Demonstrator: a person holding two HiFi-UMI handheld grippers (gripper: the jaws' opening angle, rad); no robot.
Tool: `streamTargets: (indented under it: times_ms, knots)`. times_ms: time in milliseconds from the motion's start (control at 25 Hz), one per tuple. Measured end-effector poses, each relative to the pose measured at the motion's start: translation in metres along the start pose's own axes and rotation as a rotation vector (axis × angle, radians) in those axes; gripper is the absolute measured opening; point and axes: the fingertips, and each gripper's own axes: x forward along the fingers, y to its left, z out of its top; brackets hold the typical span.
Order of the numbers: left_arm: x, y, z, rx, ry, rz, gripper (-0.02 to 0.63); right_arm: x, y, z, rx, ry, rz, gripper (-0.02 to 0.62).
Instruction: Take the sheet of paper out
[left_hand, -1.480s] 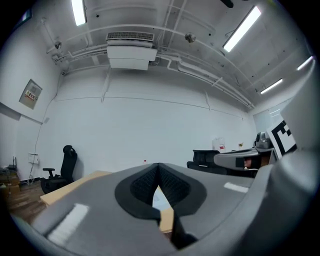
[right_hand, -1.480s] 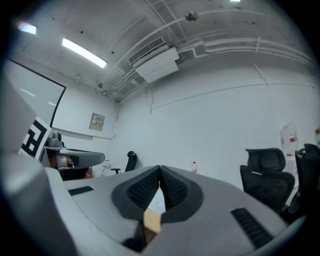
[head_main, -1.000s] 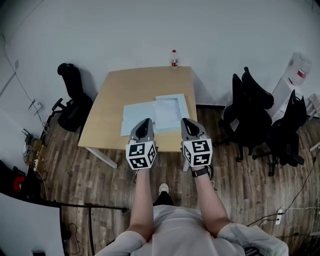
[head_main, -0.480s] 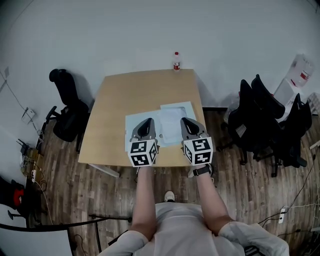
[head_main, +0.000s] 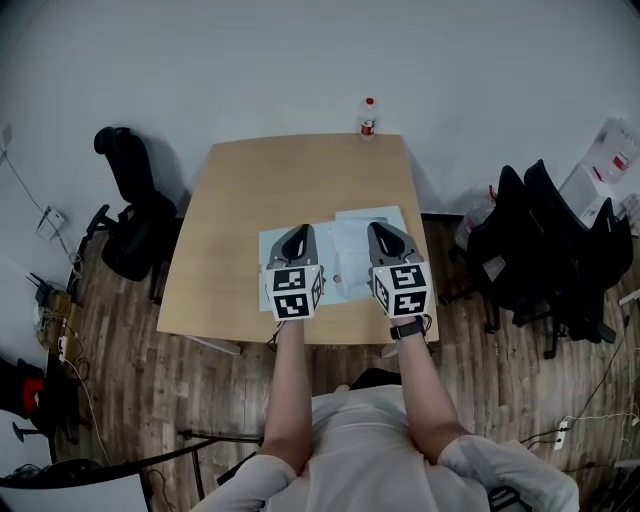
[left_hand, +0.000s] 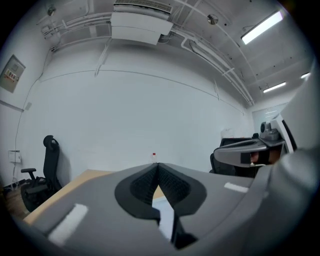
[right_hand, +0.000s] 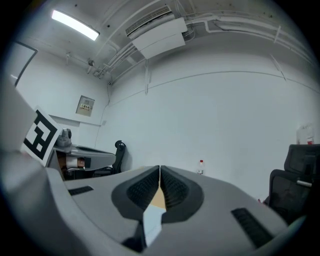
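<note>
A pale blue sheet (head_main: 342, 262) lies on the near half of the wooden table (head_main: 260, 190), overlapped by a clear sleeve (head_main: 352, 222) on its right. My left gripper (head_main: 298, 231) hovers over the sheet's left part, jaws shut with nothing between them. Over the sleeve's right part hangs my right gripper (head_main: 381, 227), its jaws also together and empty. In the left gripper view the shut tips (left_hand: 157, 164) point level at the far wall, with a strip of the pale sheet (left_hand: 165, 212) showing below them. The right gripper view shows closed tips (right_hand: 160, 168) the same way.
A small bottle with a red cap (head_main: 368, 117) stands at the table's far edge against the wall. One black office chair (head_main: 130, 205) is left of the table, and several more (head_main: 540, 245) stand to the right. Cables run along the wooden floor at left.
The table has come nearer. Both grippers moved forward from the table's near edge to over the sheet and sleeve. Their jaws stayed shut.
</note>
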Motion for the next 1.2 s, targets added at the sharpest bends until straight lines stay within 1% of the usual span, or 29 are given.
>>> streamTargets:
  times_ms: [80, 280, 600, 880, 1200]
  knots:
    - [0.008, 0.003, -0.010, 0.012, 0.026, 0.000, 0.009, 0.006, -0.004, -0.007, 0.006, 0.019, -0.011, 0.015]
    - [0.033, 0.008, -0.024, 0.002, 0.066, -0.006, 0.009, 0.025, -0.016, -0.021, 0.018, 0.057, -0.010, 0.015]
    - [0.091, 0.005, -0.059, 0.014, 0.154, -0.044, 0.009, 0.078, -0.036, -0.060, 0.048, 0.131, 0.038, 0.015]
    - [0.127, 0.016, -0.093, -0.036, 0.252, -0.053, 0.009, 0.117, -0.047, -0.088, 0.077, 0.204, 0.068, 0.015]
    - [0.152, 0.020, -0.149, -0.098, 0.378, -0.059, 0.011, 0.147, -0.056, -0.130, 0.101, 0.296, 0.109, 0.015]
